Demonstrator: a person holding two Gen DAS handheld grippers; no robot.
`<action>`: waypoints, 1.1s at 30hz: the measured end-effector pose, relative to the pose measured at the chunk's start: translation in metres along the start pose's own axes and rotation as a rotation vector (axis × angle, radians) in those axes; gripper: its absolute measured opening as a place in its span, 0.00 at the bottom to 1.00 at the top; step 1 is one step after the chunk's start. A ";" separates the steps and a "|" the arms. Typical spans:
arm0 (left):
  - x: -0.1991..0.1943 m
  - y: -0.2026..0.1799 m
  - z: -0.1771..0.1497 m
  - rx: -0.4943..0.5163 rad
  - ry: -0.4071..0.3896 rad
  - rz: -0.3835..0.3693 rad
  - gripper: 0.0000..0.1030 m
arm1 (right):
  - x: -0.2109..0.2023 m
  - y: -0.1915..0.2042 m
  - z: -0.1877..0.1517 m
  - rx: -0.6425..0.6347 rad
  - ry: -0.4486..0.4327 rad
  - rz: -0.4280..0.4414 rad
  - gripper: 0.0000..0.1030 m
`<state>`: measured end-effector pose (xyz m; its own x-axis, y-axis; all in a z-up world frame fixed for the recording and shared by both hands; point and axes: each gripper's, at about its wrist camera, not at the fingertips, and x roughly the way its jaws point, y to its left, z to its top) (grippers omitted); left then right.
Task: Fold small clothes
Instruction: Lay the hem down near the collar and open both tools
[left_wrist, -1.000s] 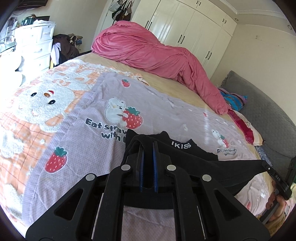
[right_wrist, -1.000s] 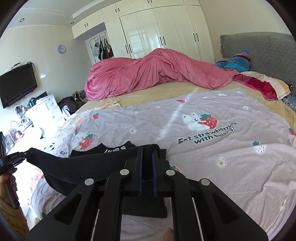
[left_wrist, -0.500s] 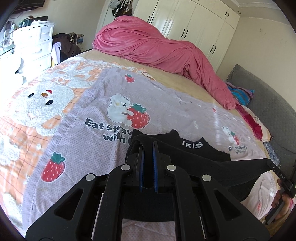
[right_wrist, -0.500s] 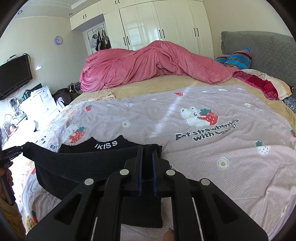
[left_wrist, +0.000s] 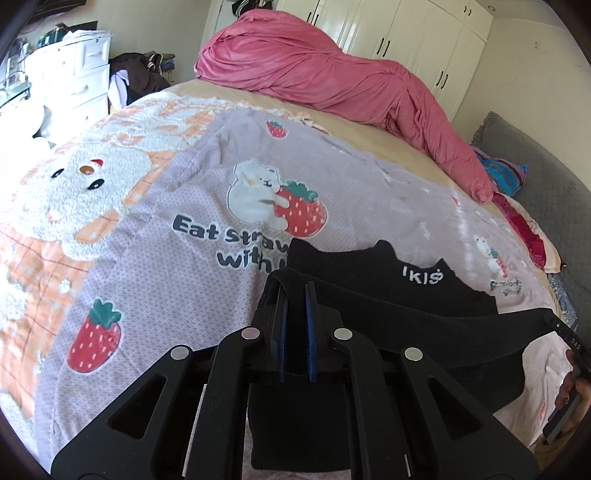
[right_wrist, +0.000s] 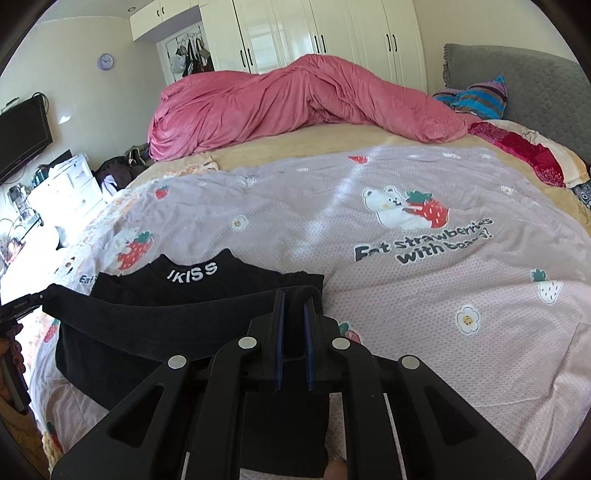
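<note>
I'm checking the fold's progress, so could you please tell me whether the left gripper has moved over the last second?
Yes. The left gripper, shut on the black garment, has come down toward the bedspread: its bear-and-strawberry print looms larger and closer.

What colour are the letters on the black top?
White letters on the black top; clearest in the right wrist view.

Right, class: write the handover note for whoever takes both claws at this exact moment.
Left claw: shut on one end of the black garment's lifted edge.
Right claw: shut on the other end.
The garment's far part, with its white lettering, lies on the strawberry-print cover; the held edge is stretched between the claws above it.
Done: edge lifted.
Left: probably lay it over, release, finish the folds.
</note>
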<state>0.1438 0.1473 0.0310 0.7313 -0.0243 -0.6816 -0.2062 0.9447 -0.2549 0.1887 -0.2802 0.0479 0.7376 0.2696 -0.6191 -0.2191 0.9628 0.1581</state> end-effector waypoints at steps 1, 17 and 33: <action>0.001 -0.001 0.000 0.004 -0.001 0.007 0.04 | 0.002 -0.001 0.000 0.001 0.004 -0.002 0.09; -0.018 -0.021 -0.027 0.072 0.047 -0.011 0.08 | 0.006 0.013 -0.023 -0.058 0.038 -0.006 0.25; 0.075 -0.056 -0.022 0.166 0.181 0.007 0.17 | 0.050 0.016 -0.027 -0.031 0.143 -0.038 0.25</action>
<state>0.1962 0.0852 -0.0205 0.5990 -0.0616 -0.7984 -0.0899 0.9856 -0.1435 0.2052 -0.2521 -0.0010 0.6479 0.2251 -0.7277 -0.2137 0.9707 0.1099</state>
